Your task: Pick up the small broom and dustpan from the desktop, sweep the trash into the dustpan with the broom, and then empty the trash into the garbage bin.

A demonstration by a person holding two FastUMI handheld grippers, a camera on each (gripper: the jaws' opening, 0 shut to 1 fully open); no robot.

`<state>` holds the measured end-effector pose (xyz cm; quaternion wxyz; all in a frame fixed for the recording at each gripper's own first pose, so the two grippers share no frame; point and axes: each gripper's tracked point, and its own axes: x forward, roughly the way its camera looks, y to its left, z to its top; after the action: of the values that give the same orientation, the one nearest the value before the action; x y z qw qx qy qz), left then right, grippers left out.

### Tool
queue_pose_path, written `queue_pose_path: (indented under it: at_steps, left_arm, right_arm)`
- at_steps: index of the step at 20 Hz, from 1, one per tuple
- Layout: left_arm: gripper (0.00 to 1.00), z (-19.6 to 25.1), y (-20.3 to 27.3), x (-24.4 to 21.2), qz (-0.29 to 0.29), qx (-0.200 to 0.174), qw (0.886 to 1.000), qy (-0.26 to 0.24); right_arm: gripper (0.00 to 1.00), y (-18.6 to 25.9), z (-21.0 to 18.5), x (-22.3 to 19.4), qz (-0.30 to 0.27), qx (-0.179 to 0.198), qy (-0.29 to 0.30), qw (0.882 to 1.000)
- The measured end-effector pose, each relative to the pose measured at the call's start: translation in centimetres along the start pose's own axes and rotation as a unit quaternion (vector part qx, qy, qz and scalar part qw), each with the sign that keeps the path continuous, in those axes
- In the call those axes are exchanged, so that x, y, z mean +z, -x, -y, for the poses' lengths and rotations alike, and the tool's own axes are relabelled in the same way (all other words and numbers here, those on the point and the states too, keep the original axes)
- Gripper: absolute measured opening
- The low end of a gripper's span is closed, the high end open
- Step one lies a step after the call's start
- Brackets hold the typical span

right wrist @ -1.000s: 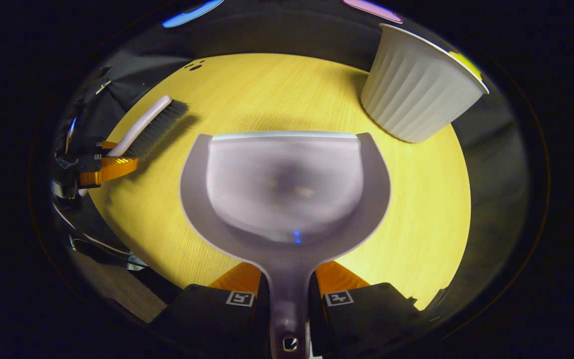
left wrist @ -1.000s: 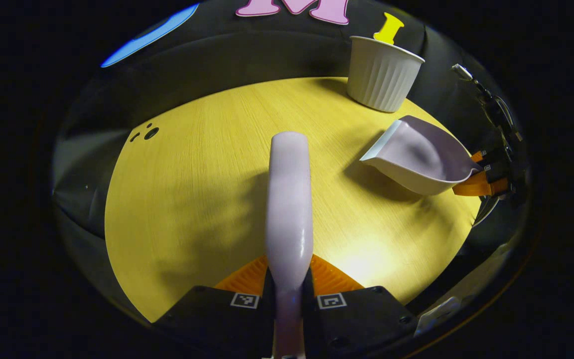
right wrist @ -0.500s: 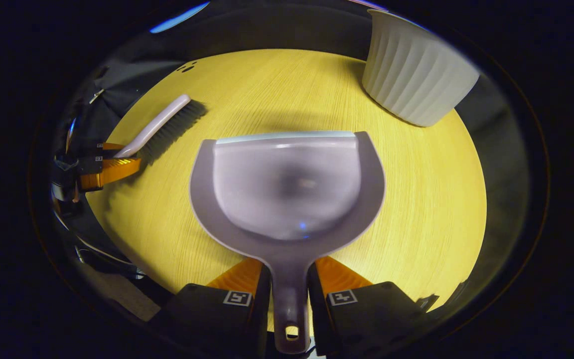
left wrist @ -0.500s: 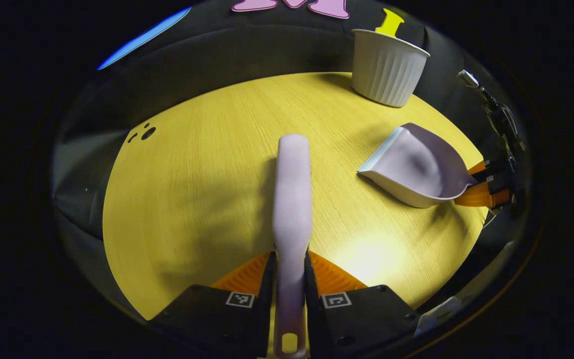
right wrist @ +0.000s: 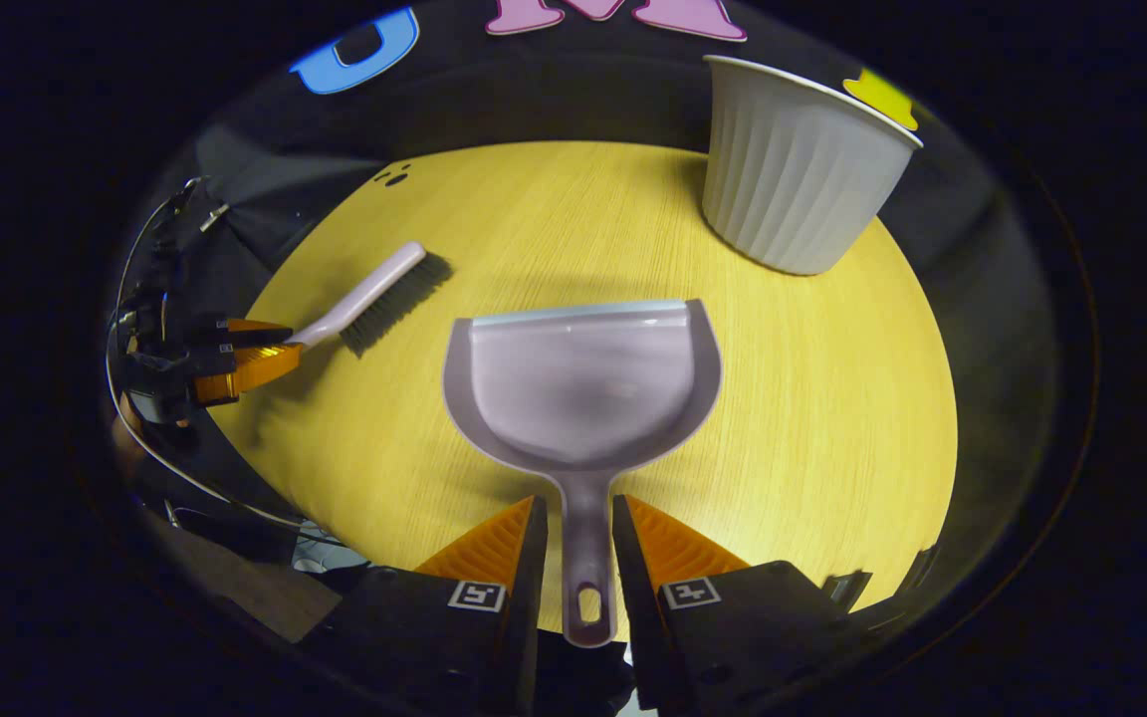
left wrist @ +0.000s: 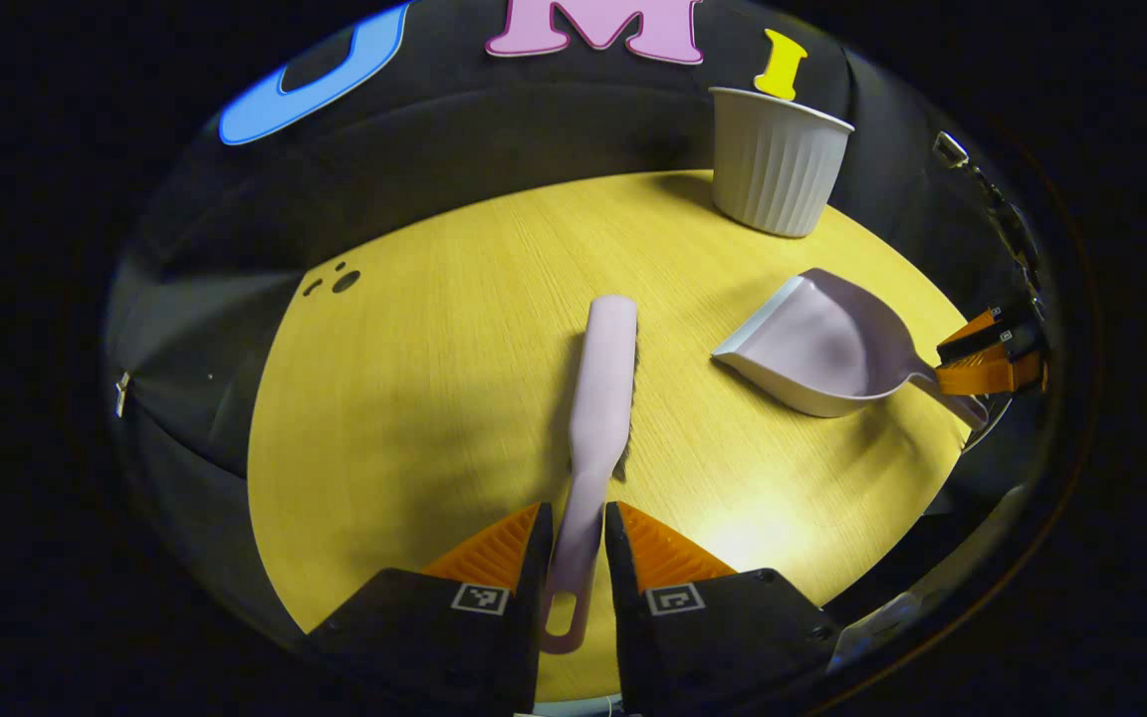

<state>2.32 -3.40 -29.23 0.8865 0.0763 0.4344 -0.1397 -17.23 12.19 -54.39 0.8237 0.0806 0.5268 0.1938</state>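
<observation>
The pale lilac broom lies flat on the yellow round table, bristles down. Its handle end sits between the fingers of my left gripper, which stands open by a narrow gap. The lilac dustpan rests on the table with its mouth facing away. Its thin handle runs back between the fingers of my right gripper, also open with slim gaps on both sides. The right gripper view takes in the broom and the left gripper at the left. The left gripper view has the dustpan at the right.
A white ribbed garbage bin stands upright at the table's far right edge, beyond the dustpan; it looms larger in the right gripper view. Small dark holes mark the tabletop at the far left. Black cloth surrounds the table.
Both grippers lowered broom and dustpan onto the table, let go and drew back along the handles. Each handle's end hole now shows between the fingers.
</observation>
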Motion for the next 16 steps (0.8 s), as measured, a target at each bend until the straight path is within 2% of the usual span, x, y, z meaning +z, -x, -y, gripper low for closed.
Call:
queue_pose_path:
  at_steps: [1, 3, 4, 5, 6, 8, 9, 10, 13, 16]
  left_arm:
    - [0.35, 0.0, 0.9, 0.8, 0.014, 0.002, 1.000, 0.004]
    - [0.33, 0.1, 3.1, 3.0, 0.051, 0.006, 0.999, 0.019]
    - [0.33, 0.3, 4.5, 4.7, 0.079, 0.004, 0.996, 0.029]
    - [0.35, 0.2, 6.0, 6.7, 0.110, 0.003, 0.993, 0.038]
    - [0.35, 0.4, 7.2, 8.5, 0.139, 0.000, 0.989, 0.044]
    - [0.35, 1.3, 12.2, 14.3, 0.243, -0.023, 0.968, 0.056]
    - [0.35, 1.1, 13.7, 15.5, 0.264, -0.018, 0.963, 0.057]
    - [0.35, 0.9, 15.0, 16.3, 0.279, -0.011, 0.958, 0.057]
    - [0.35, 0.7, 18.3, 16.4, 0.313, 0.002, 0.948, 0.060]
    - [0.35, 0.7, 18.9, 16.0, 0.320, 0.005, 0.945, 0.063]
  right_arm:
    - [0.42, 0.9, 0.0, 0.7, 0.016, 0.000, -0.004, 1.000]
    - [0.35, 3.2, -0.3, 3.0, 0.069, 0.000, -0.008, 0.998]
    - [0.42, 4.3, -0.4, 4.4, 0.100, -0.002, -0.007, 0.995]
    - [0.34, 6.2, -0.6, 6.6, 0.146, -0.003, 0.002, 0.989]
    - [0.34, 7.4, -1.0, 7.7, 0.168, 0.002, 0.010, 0.986]
    - [0.36, 11.8, -2.5, 12.1, 0.242, 0.008, 0.031, 0.970]
    - [0.36, 13.2, -3.1, 13.5, 0.266, 0.013, 0.031, 0.963]
    - [0.31, 14.7, -3.7, 14.8, 0.291, 0.015, 0.030, 0.956]
    - [0.36, 19.4, -5.7, 18.2, 0.377, 0.019, 0.041, 0.925]
    - [0.36, 20.3, -6.6, 18.4, 0.390, 0.017, 0.058, 0.919]
